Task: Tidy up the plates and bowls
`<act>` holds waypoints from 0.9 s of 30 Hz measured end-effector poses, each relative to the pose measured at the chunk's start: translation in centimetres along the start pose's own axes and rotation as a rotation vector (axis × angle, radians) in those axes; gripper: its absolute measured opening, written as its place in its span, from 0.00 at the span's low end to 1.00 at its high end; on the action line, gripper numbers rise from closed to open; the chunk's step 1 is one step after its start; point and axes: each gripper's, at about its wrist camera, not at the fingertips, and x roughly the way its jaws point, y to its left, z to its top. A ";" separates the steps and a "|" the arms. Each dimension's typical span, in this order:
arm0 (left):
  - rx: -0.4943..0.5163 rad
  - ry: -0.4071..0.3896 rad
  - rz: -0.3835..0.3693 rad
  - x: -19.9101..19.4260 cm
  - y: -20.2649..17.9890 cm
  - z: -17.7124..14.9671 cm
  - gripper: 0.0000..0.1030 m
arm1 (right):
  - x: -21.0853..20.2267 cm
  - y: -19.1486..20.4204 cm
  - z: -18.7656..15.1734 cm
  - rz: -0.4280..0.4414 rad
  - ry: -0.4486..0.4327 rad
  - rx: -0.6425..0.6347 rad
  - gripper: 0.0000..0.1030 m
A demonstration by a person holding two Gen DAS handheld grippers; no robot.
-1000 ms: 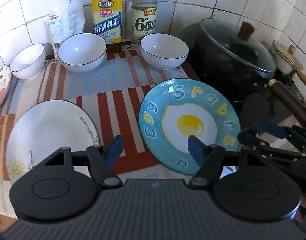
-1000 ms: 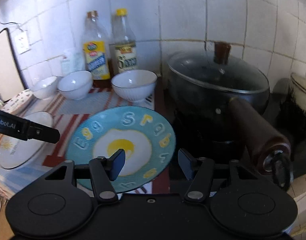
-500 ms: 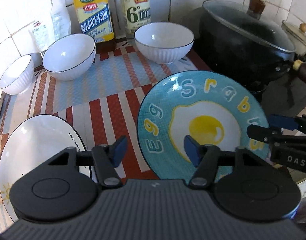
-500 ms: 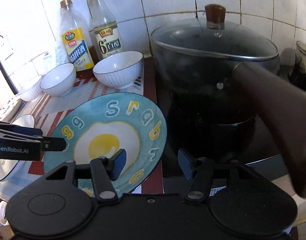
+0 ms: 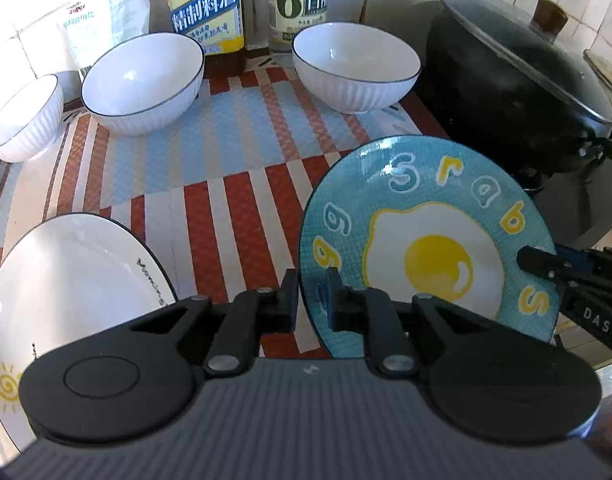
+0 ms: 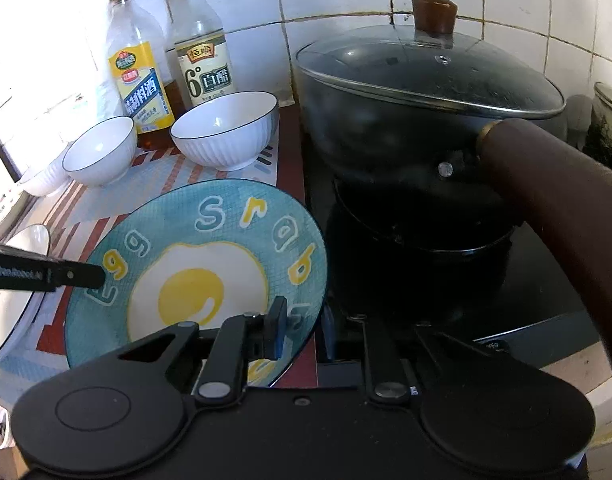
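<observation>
The black lidded wok (image 6: 425, 120) is the biggest thing here, sitting on the dark stove at the right end of the worktop (image 5: 26, 184), its brown handle (image 6: 553, 184) reaching toward the near right corner. A striped red, white and blue mat (image 5: 234, 184) covers the worktop beside it. On the mat's near right part lies the blue fried-egg plate (image 5: 425, 240), its right rim reaching the mat's edge next to the stove. The left tool (image 5: 310, 300) is clenched on this plate's left rim, one finger outside the rim and one over the printed face. The right tool (image 6: 302, 330) straddles the plate's opposite, stove-side rim with its left finger over the plate face and its right finger dark against the stove; the gap looks narrow, but I cannot tell whether it really pinches the rim. A white plate with a sun drawing (image 5: 66, 292) rests at the mat's near left corner, well apart from the blue one. Along the back edge stand three white ribbed bowls with dark rims: one (image 5: 355, 66) at the right near the wok, one (image 5: 144, 82) in the middle, and a smaller one (image 5: 24, 116) at the far left. Behind them, against the tiled wall, stand a yellow-labelled cooking wine bottle (image 5: 204, 4) and a white vinegar bottle (image 5: 302, 0), with a white packet (image 5: 102, 12) to their left.
</observation>
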 end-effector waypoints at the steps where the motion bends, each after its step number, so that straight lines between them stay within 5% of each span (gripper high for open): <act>1: -0.010 0.003 0.002 0.2 -0.1 0.0 0.15 | 0.0 0.0 0.0 -0.001 0.000 0.003 0.22; 8: -0.060 0.011 -0.015 0.9 0.0 0.2 0.22 | 0.6 0.1 0.6 0.001 0.047 0.016 0.27; 15: -0.129 0.054 -0.019 0.9 1.1 0.8 0.21 | -0.2 0.6 1.4 0.002 0.066 0.003 0.20; 27: -0.121 -0.001 0.005 -3.9 1.8 -0.4 0.21 | -3.5 2.0 3.1 0.082 0.068 -0.018 0.17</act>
